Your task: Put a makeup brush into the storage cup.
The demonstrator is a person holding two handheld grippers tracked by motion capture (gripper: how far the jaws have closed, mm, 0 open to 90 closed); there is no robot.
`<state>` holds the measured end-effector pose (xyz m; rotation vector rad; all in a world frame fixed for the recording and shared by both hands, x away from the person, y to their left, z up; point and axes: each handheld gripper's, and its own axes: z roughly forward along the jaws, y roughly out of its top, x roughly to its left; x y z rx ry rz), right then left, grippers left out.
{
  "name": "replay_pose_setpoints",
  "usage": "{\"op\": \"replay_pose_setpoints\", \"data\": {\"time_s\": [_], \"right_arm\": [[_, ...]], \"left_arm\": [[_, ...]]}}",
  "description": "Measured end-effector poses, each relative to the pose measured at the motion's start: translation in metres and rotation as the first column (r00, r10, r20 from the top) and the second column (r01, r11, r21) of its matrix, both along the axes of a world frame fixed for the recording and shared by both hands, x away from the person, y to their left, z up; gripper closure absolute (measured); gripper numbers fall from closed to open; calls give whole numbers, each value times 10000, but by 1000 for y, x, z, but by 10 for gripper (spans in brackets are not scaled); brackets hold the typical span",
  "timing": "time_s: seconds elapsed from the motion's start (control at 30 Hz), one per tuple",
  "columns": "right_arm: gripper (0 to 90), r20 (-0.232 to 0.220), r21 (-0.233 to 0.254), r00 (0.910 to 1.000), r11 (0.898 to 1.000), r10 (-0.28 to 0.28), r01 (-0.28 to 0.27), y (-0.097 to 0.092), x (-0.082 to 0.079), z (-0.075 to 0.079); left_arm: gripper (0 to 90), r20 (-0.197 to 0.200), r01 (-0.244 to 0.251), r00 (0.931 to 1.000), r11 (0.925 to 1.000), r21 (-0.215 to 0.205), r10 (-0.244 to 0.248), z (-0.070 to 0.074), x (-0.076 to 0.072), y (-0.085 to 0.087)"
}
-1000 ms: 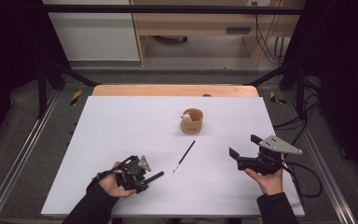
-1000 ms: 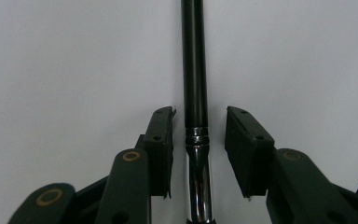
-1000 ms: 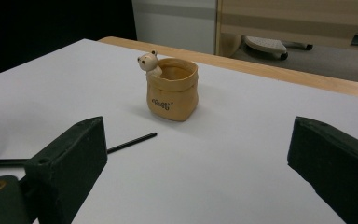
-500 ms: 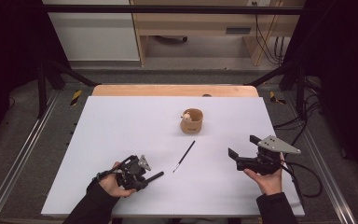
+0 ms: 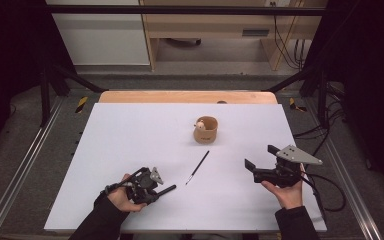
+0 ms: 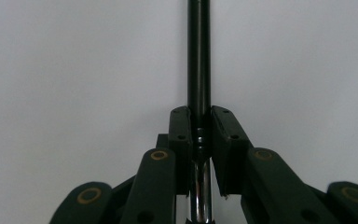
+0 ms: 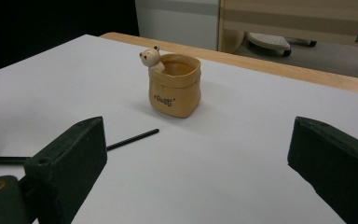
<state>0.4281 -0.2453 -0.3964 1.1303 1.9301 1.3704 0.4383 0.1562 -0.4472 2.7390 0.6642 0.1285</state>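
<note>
On the white table point(image 5: 130, 130) the landmark is a small tan pot point(image 5: 206, 130) with a little bear figure point(image 7: 150, 58) peeking over its rim. The pot stands upright near the middle of the table, toward the far wooden edge point(image 5: 187, 96).

The left gripper point(image 5: 167, 190) lies low on the table, well nearer the person than the pot and off to the pot's left, held in the person's left hand point(image 5: 122, 197). Its jaws have just been closing, and in the left gripper view they press from both sides on a thin black pen point(image 6: 199, 60), which runs straight out ahead between the pads; a shiny metal part point(image 6: 199, 196) of it shows behind them. So this gripper is clamped on that pen.

A second thin black stick point(image 5: 197, 167) lies flat on the table between the pot and the person, just short of the pot, slanting, touching neither gripper.

The right gripper point(image 5: 260, 161) sits in the person's right hand point(image 5: 287, 192), nearer than the pot and to its right. Its jaws stand wide apart with nothing between them, pointing toward the pot, which sits well ahead of them in the right gripper view.
</note>
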Motion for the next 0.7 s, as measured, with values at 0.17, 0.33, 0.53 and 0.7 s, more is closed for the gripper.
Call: {"op": "replay_pose_setpoints", "data": {"time_s": [0.17, 0.33, 0.53, 0.7], "right_arm": [[50, 0, 17, 10000, 10000, 0, 0, 0, 0, 0], [50, 2, 17, 10000, 10000, 16, -16, 0, 0, 0], [51, 15, 27, 10000, 10000, 54, -54, 0, -1, 1], [52, 36, 68, 10000, 10000, 37, -37, -1, -1, 2]], "left_arm": [[787, 190, 105, 9998, 9999, -66, -103, 0, -2, 0], [788, 335, 164, 9993, 9995, -254, -156, 4, -3, 3], [788, 627, 102, 9980, 9959, -897, -45, 17, -5, 11], [787, 865, 152, 9962, 9903, -1380, -33, 27, -8, 16]]}}
